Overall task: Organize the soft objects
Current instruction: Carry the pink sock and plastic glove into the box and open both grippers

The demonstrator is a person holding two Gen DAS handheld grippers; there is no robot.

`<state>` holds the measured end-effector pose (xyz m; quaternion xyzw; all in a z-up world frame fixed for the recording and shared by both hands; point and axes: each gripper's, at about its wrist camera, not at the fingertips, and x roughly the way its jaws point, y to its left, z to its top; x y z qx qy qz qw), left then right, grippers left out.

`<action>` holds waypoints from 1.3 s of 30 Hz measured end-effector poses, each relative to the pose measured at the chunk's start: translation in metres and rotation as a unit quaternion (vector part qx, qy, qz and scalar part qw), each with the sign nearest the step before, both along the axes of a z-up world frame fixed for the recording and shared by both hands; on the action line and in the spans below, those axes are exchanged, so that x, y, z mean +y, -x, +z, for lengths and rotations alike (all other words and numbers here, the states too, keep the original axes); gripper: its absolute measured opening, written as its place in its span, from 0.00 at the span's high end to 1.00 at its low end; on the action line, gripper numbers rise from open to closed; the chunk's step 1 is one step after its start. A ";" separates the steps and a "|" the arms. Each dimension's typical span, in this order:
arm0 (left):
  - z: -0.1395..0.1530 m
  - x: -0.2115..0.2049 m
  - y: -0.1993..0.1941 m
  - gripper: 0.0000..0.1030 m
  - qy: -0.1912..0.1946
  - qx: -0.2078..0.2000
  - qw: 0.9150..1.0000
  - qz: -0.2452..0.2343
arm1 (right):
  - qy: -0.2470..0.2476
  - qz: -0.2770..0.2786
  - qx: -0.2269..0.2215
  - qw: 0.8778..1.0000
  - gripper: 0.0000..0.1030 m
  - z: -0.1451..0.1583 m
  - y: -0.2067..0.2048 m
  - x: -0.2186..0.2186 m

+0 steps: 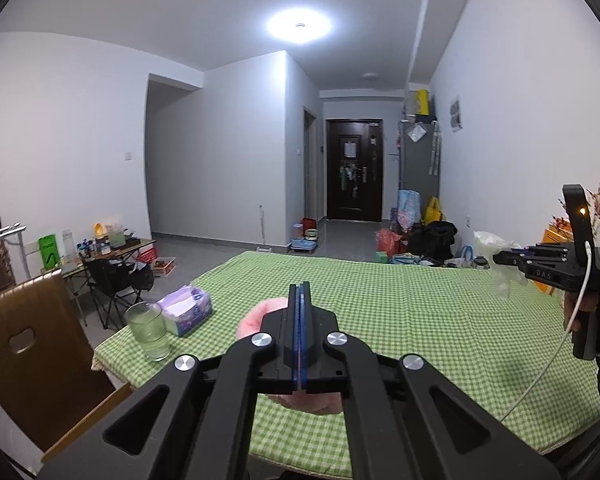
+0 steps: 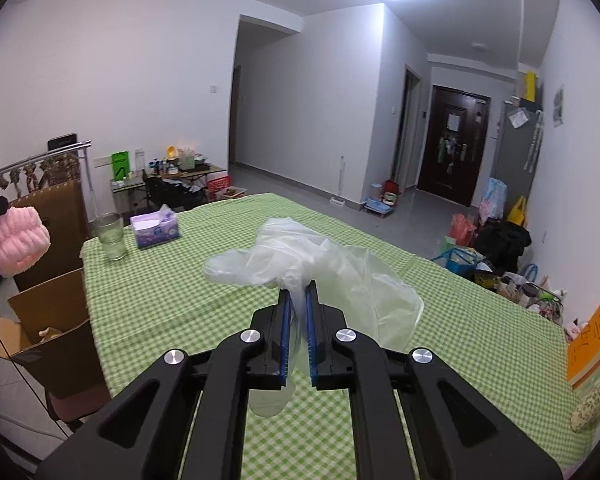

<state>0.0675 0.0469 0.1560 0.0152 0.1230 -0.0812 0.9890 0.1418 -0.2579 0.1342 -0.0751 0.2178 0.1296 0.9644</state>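
Green checked tablecloth (image 2: 480, 320) below; left tongs (image 1: 299, 292) clench a pink knit piece (image 1: 256, 316), right tongs (image 2: 298, 292) clench clear plastic gloves (image 2: 320, 256)

Green-checked cloth (image 2: 460, 320) is covering the desk. Glass of water (image 2: 110, 236) is standing near the cloth's far left corner; purple tissue box (image 2: 156, 230) is sitting just beside the glass, to its right. Open cardboard box (image 2: 48, 332) is resting off the cloth's left edge. Orange books (image 2: 596, 336) are lying at the cloth's right edge. Dark door (image 2: 454, 148) is showing well beyond the cloth's far side.
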 end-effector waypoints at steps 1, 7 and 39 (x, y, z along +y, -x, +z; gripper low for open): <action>-0.002 0.005 0.000 1.00 0.001 0.001 1.000 0.008 | 0.001 0.005 0.000 1.000 0.93 0.000 0.000 0.004; -0.011 0.037 0.012 1.00 0.010 0.004 0.997 0.071 | 0.003 0.049 0.006 0.999 0.93 -0.006 -0.013 0.045; -0.162 0.276 0.043 1.00 0.119 0.148 0.905 0.381 | 0.040 0.343 0.138 0.928 0.93 -0.115 -0.051 0.379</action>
